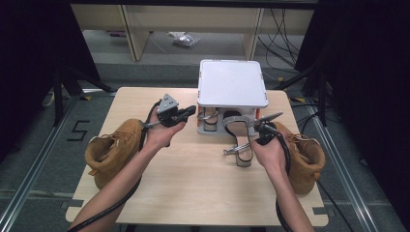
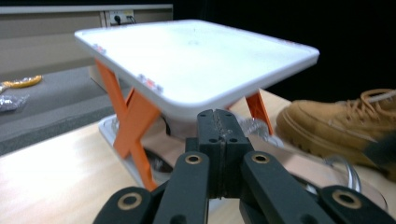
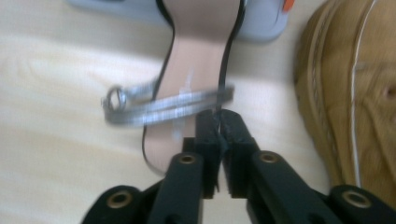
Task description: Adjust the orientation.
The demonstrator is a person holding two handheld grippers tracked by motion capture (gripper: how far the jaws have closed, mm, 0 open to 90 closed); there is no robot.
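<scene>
Table (image 1: 193,188) of pale wood on grey floor (image 1: 29,145), dark room, cables behind — sandal (image 1: 240,140) half out of white rack (image 1: 232,83) between two tan boots (image 1: 113,152), right tongs (image 1: 255,124) closed on its strap (image 3: 163,108), left tongs (image 1: 191,111) closed empty by the rack.

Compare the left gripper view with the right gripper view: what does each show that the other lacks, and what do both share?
Left gripper view's own: the rack's white top shelf on orange crossed legs, and the left gripper, shut on nothing. Right gripper view's own: the right gripper shut on the sandal's silver strap. Shared: the tan boot, the wooden table and the pink-soled sandal, blurred in the left gripper view.
</scene>
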